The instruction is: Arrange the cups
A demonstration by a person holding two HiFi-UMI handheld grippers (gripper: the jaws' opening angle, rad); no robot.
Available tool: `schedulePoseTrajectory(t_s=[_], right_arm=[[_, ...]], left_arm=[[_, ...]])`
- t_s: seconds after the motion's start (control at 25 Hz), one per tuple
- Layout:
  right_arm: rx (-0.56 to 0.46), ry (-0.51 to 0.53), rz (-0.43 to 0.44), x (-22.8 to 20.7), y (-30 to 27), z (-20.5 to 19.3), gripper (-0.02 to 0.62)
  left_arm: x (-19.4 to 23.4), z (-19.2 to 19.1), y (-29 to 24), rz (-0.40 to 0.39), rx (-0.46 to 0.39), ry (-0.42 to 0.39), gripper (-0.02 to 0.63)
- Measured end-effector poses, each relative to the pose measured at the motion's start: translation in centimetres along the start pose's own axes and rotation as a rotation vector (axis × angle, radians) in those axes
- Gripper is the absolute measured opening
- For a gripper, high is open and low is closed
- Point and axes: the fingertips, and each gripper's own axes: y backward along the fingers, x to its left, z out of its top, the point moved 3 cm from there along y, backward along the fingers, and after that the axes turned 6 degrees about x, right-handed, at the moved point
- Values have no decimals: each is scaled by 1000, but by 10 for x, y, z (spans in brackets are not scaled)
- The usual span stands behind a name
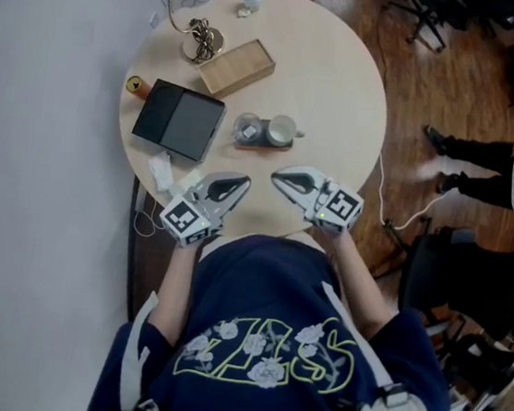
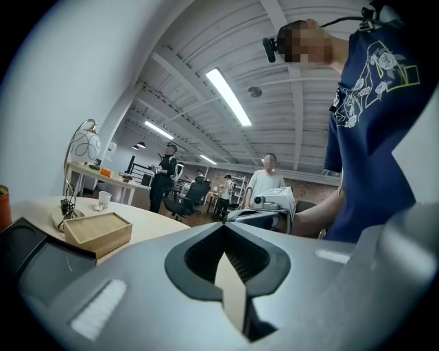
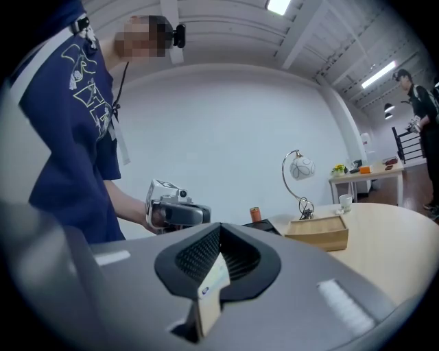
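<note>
The left gripper and right gripper are hovering empty over the table's near edge, jaws pressed together. They are seemingly preparing to take the white cup, which needs one claw spread first.

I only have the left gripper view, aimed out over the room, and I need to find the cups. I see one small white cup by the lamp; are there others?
Observer: Yes. In the head view a glass cup and a white mug sit side by side on a dark tray near the middle of the round table.
Operator: How near are the claws?
Observer: Both hover over the table's near edge, short of the tray; the right claw is closer to the mug than the left claw.
</note>
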Motion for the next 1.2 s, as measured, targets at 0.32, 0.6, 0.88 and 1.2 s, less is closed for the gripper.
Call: schedulePoseTrajectory(t_s=[0.32,0.6,0.88,1.2], right_arm=[[2,-20,5,6,-4,0,0],[-12,-19,29,9,-14,3,0],[-5,-12,30,9,-15,3,0],[3,-4,24,8,-15,4,0]], left_arm=[[0,3,-4,3,24,-30,3],[-1,-5,-1,10,22,-17,3],[-2,-2,-1,19,28,-20,3],[1,1,-1,25,17,-17,3]])
